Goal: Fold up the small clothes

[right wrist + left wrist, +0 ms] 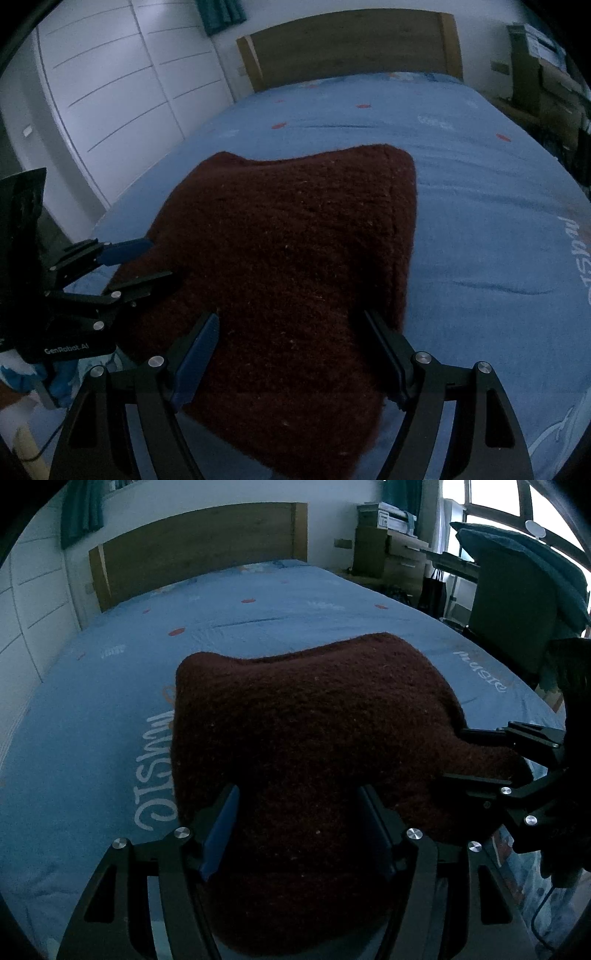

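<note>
A dark red knitted garment lies on the blue bed sheet; it also shows in the right wrist view. My left gripper is open, its fingers on either side of the garment's near left part. My right gripper is open, its fingers straddling the garment's near right part. The right gripper also shows in the left wrist view at the garment's right edge. The left gripper also shows in the right wrist view at the garment's left edge. The garment's near edge is hidden under the grippers.
A wooden headboard stands at the bed's far end. White wardrobe doors line the left side. A chair draped with teal cloth and a desk with boxes stand to the right of the bed.
</note>
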The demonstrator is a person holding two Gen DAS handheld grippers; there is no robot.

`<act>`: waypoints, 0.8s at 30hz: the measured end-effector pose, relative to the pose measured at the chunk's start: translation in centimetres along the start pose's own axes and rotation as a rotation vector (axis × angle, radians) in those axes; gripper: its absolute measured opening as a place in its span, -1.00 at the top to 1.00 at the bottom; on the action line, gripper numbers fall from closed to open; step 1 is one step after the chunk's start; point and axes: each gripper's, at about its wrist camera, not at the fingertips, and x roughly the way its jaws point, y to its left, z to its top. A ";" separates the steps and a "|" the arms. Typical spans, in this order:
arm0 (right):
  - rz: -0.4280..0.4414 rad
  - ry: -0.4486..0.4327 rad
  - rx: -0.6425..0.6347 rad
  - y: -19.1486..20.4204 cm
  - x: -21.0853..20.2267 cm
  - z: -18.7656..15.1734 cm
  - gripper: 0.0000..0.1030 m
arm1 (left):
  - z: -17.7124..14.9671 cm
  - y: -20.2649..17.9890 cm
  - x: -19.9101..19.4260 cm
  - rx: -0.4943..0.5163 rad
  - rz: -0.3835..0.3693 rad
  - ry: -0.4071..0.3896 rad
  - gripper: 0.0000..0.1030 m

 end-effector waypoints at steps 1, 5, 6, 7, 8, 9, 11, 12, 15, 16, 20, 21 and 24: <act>0.001 0.000 -0.001 0.0 0.0 0.0 -0.55 | 0.0 0.0 0.0 0.000 0.000 -0.001 -0.17; 0.006 0.003 -0.008 0.0 -0.1 0.0 -0.55 | 0.0 0.1 0.1 -0.001 -0.001 -0.003 -0.17; 0.007 0.004 -0.009 -0.1 -0.2 0.0 -0.55 | 0.0 0.1 0.1 0.000 -0.001 -0.003 -0.17; 0.007 0.004 -0.009 -0.1 -0.2 0.0 -0.55 | 0.0 0.1 0.1 0.000 -0.001 -0.003 -0.17; 0.007 0.005 -0.009 -0.1 -0.3 0.0 -0.55 | 0.0 0.1 0.1 0.000 -0.001 -0.003 -0.17; 0.008 0.006 -0.008 -0.1 -0.3 0.0 -0.55 | 0.0 0.1 0.1 0.000 -0.001 -0.002 -0.17; 0.008 0.006 -0.008 -0.1 -0.4 0.0 -0.55 | 0.0 0.1 0.1 -0.001 -0.001 -0.002 -0.17; 0.009 0.007 -0.008 -0.1 -0.5 -0.1 -0.55 | 0.0 0.1 0.1 0.001 0.000 -0.002 -0.17; 0.009 0.009 -0.009 -0.1 -0.6 -0.1 -0.55 | 0.0 0.1 0.1 0.000 0.000 -0.001 -0.17; 0.009 0.010 -0.009 -0.1 -0.6 -0.1 -0.55 | 0.0 0.1 0.1 0.000 0.001 -0.001 -0.17; 0.009 0.010 -0.008 -0.1 -0.7 -0.1 -0.55 | 0.0 0.0 0.1 0.002 0.004 -0.001 -0.17; 0.010 0.010 -0.008 -0.1 -0.7 -0.1 -0.55 | 0.0 0.1 0.1 0.001 0.004 0.000 -0.17; 0.010 0.010 -0.008 0.0 -0.9 -0.2 -0.55 | 0.0 0.1 0.1 0.002 0.005 0.001 -0.17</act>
